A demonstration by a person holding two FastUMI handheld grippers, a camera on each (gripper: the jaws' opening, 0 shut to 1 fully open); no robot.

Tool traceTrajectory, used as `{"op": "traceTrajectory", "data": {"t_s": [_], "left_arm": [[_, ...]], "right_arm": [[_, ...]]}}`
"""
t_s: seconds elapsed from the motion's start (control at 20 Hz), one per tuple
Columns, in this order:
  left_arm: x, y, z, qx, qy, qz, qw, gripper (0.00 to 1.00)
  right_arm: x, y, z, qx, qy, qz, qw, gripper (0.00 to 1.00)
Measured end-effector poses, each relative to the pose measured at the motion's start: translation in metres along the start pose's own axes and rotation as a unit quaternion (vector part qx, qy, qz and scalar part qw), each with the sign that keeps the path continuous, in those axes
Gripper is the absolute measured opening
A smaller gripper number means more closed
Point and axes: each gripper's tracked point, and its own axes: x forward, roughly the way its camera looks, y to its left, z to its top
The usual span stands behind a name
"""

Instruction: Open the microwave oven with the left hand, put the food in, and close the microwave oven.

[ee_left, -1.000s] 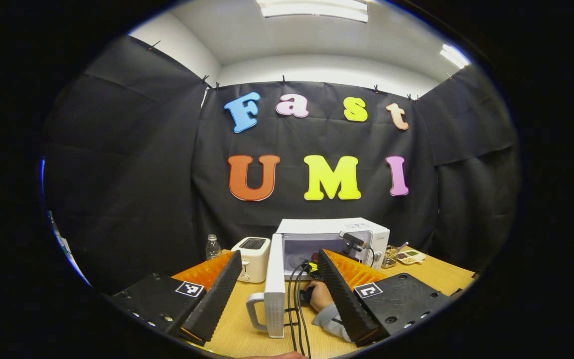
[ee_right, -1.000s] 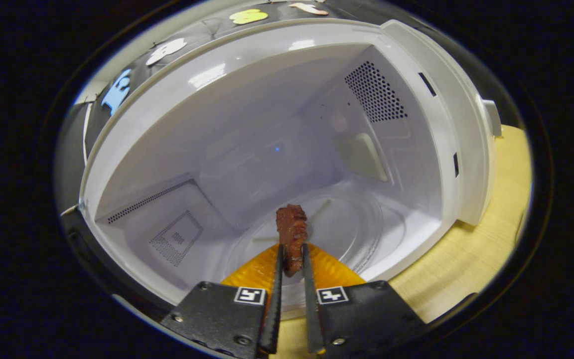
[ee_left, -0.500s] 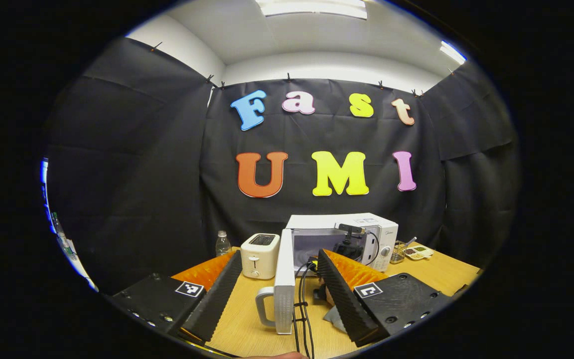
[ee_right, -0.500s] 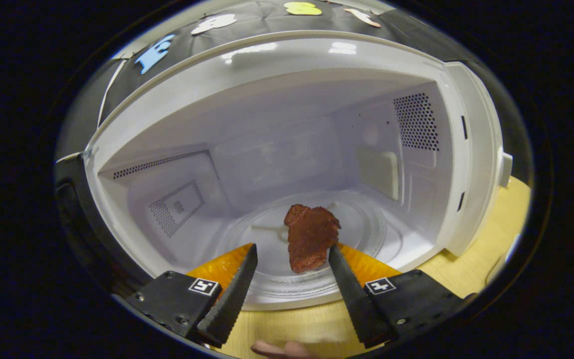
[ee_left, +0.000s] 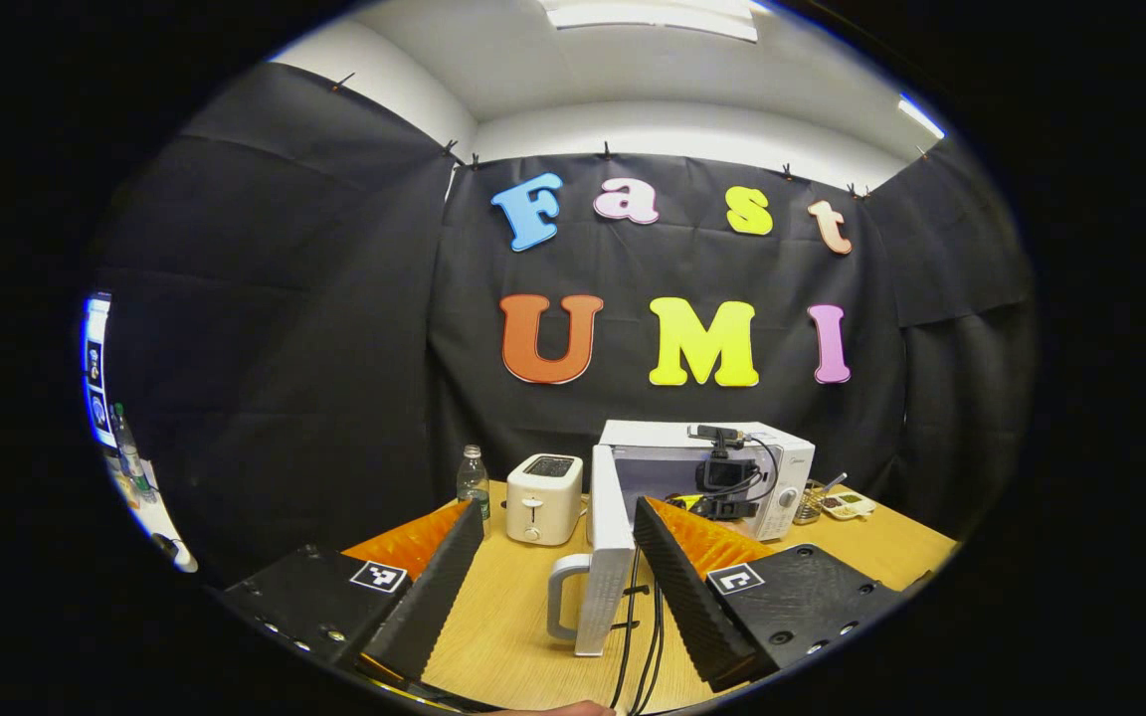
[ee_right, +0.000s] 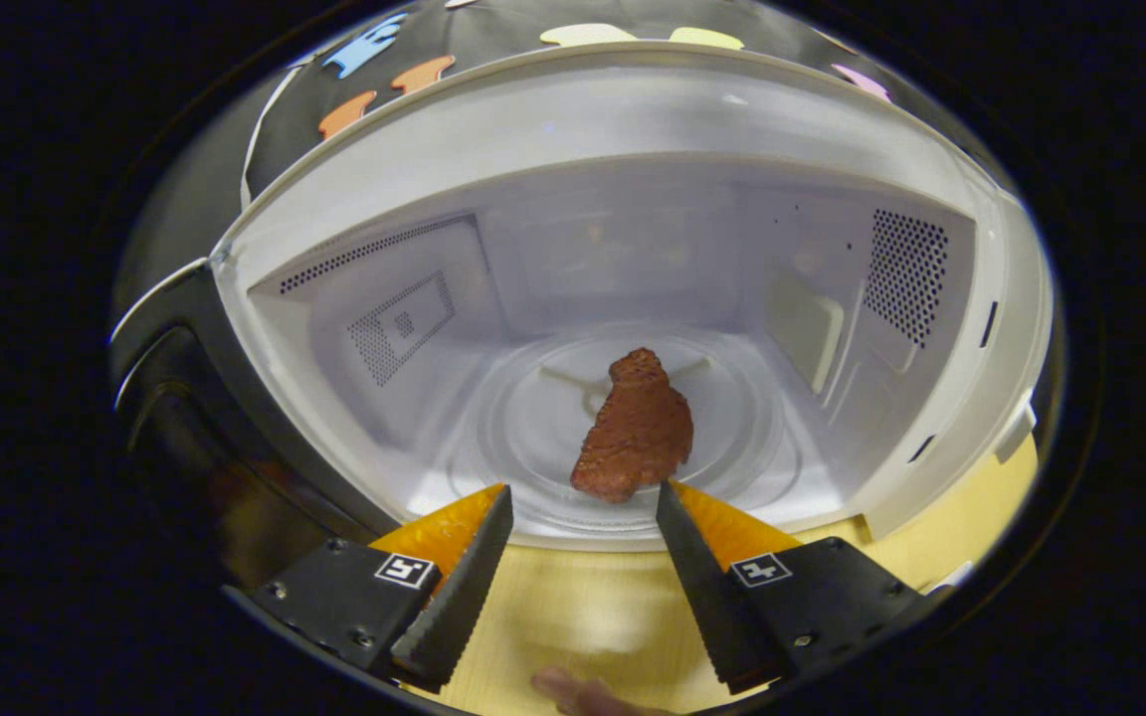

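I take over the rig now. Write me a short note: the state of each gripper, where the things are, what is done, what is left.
Left gripper: open, empty, facing the microwave from a distance.
Right gripper: open, empty, just in front of the oven's opening.
Food: lying on the glass plate inside the microwave.
Door: wide open, handle free.
Done: door opened, food put in.
Left: draw the right gripper clear, close the door.
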Motion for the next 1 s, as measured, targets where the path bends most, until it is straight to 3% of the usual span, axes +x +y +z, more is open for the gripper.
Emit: {"op": "traceTrajectory", "data": {"t_s": [0.2,0.25,0.3,0.35,0.4,0.45,0.5,0.55,0.6,0.65,0.7,0.75,0.8,0.85,0.9,0.95,1.0], "left_arm": [[-0.003,0.010,-0.008,-0.013,0.006,-0.008,1.000,0.94],[-0.002,0.011,-0.010,-0.019,0.007,-0.011,1.000,0.94],[-0.002,0.012,-0.014,-0.026,0.011,-0.014,1.000,0.94],[-0.001,0.013,-0.018,-0.031,0.015,-0.017,0.999,0.94],[0.000,0.015,-0.019,-0.035,0.016,-0.017,0.999,0.94],[0.001,0.018,-0.020,-0.038,0.016,-0.017,0.999,0.94],[0.003,0.020,-0.021,-0.040,0.015,-0.017,0.999,0.81],[0.004,0.024,-0.020,-0.038,0.014,-0.011,0.999,0.90],[0.007,0.031,-0.020,-0.032,0.009,0.000,0.999,0.75],[0.008,0.035,-0.020,-0.034,0.011,0.003,0.999,0.88],[0.011,0.035,-0.021,-0.038,0.012,0.003,0.999,0.82],[0.013,0.035,-0.024,-0.042,0.018,-0.002,0.999,0.83],[0.013,0.038,-0.028,-0.047,0.023,-0.002,0.999,0.43],[0.014,0.043,-0.028,-0.044,0.021,0.006,0.999,0.24],[0.016,0.053,-0.025,-0.036,0.015,0.019,0.999,0.37],[0.017,0.066,-0.022,-0.030,0.006,0.038,0.999,0.09],[0.017,0.071,-0.020,-0.028,-0.003,0.046,0.999,0.14]], "right_arm": [[-0.051,-0.004,0.010,-0.002,-0.019,0.031,0.999,0.93],[-0.067,-0.006,0.017,-0.010,-0.033,0.039,0.999,0.87],[-0.086,-0.011,0.024,-0.018,-0.050,0.038,0.998,0.87],[-0.106,-0.016,0.031,-0.032,-0.068,0.041,0.996,0.93],[-0.129,-0.021,0.038,-0.043,-0.086,0.043,0.994,0.86],[-0.152,-0.026,0.045,-0.049,-0.104,0.046,0.992,0.93],[-0.179,-0.032,0.049,-0.054,-0.123,0.049,0.990,0.93],[-0.204,-0.039,0.054,-0.057,-0.141,0.051,0.987,0.87],[-0.232,-0.047,0.057,-0.061,-0.160,0.053,0.984,0.93],[-0.258,-0.053,0.059,-0.064,-0.181,0.053,0.980,0.87],[-0.286,-0.059,0.061,-0.068,-0.203,0.053,0.975,0.93],[-0.310,-0.063,0.062,-0.077,-0.220,0.056,0.971,0.86],[-0.332,-0.069,0.060,-0.083,-0.236,0.054,0.967,0.86],[-0.355,-0.074,0.060,-0.081,-0.252,0.053,0.963,0.86],[-0.377,-0.082,0.058,-0.076,-0.262,0.049,0.961,0.86],[-0.397,-0.088,0.056,-0.071,-0.273,0.050,0.958,0.95],[-0.418,-0.092,0.056,-0.067,-0.285,0.055,0.955,0.86]]}}
